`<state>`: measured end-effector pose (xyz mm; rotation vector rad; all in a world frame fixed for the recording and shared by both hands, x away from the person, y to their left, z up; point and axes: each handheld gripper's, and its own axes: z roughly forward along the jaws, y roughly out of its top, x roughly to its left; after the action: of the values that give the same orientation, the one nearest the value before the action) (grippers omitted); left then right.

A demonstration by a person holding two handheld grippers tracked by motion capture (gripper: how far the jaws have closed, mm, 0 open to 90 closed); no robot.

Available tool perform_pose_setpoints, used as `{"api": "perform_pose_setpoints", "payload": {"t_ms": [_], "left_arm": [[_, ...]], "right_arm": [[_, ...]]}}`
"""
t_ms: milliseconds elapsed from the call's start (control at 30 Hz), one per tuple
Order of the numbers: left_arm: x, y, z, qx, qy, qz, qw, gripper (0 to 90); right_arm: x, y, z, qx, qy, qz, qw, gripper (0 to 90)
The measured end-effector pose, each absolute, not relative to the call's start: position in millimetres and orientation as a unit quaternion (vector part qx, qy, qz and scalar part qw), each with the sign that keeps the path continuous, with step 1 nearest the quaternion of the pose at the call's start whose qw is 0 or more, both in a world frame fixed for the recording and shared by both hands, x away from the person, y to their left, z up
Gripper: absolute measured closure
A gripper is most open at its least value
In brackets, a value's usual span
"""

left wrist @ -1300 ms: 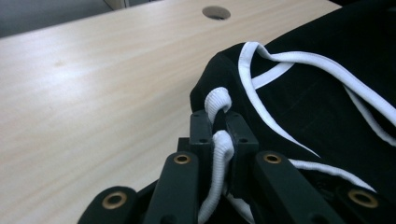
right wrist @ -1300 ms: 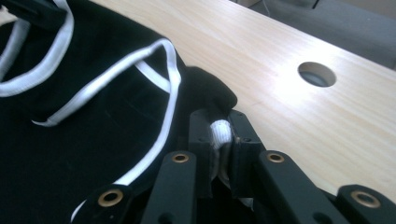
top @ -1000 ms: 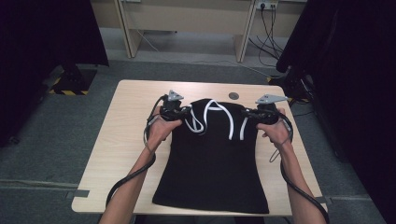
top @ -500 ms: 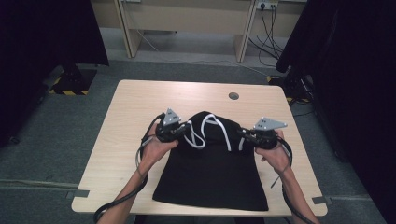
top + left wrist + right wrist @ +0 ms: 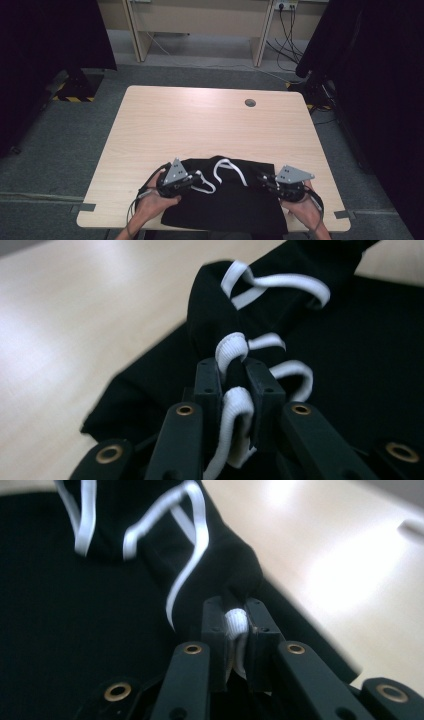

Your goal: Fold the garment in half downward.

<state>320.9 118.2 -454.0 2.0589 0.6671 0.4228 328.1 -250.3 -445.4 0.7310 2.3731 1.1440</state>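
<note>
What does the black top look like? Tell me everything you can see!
The top is soft black cloth with white straps. It lies on the table at its near edge, folded over on itself, so the strap end rests on the lower part. The left gripper pinches a white strap; its jaws have just been opening a little. The right gripper is shut on cloth and white trim at the other corner.

At the lower left of the high view, the left black two-jaw gripper (image 5: pixel 192 181) carries a grey three-cornered plate and a dark looping cable; the right black two-jaw gripper (image 5: pixel 267 181), lower right, bears the same plate and cable. Up close, each jaw is matte black with brass-ringed holes. The forearms are bare of sleeves.
</note>
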Motion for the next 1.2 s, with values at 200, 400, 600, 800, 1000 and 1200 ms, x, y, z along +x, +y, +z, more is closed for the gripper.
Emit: {"api": "perform_pose_setpoints", "payload": {"t_ms": [200,400,600,800,1000,1200], "left_arm": [[305,120,-477,0.861,0.268,0.142,0.408,72.7],[326,116,-478,0.857,0.288,0.143,0.403,70.6],[360,108,-481,0.843,0.312,0.15,0.411,70.5],[386,107,-481,0.831,0.336,0.144,0.419,64.2],[379,107,-475,0.834,0.319,0.157,0.423,36.4],[381,98,-459,0.825,0.317,0.155,0.442,18.6]], "right_arm": [[300,-256,-472,0.266,0.869,0.381,0.169,81.9],[314,-256,-471,0.275,0.869,0.37,0.18,81.8],[350,-261,-471,0.293,0.86,0.37,0.192,81.7],[391,-267,-470,0.316,0.85,0.376,0.192,80.1],[387,-268,-460,0.323,0.847,0.384,0.176,54.3],[388,-249,-436,0.324,0.84,0.4,0.171,36.9]]}}
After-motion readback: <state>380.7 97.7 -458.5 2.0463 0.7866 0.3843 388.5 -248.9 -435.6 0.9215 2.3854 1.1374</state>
